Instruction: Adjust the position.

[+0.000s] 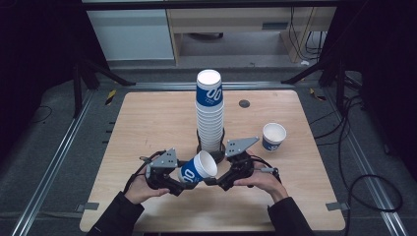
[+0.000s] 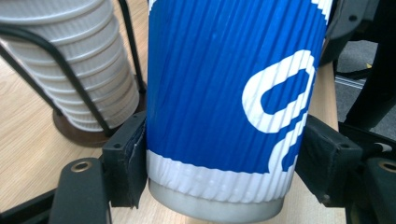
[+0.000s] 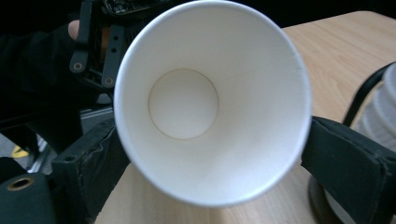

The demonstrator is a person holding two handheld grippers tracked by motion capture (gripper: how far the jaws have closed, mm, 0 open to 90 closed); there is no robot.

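A: Near the desk (image 1: 147,118) edge, the left tongs (image 1: 183,183) clamped the blue ribbed cup (image 1: 197,168), tilted, in front of the stack (image 1: 210,110).

B: The right tongs (image 1: 212,181) stood wide around its white rim, not pinching. Squeeze harder and that paper wall could've buckled.

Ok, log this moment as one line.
left claw: shut on blue cup | right claw: open at cup's rim | cup stack: in holder
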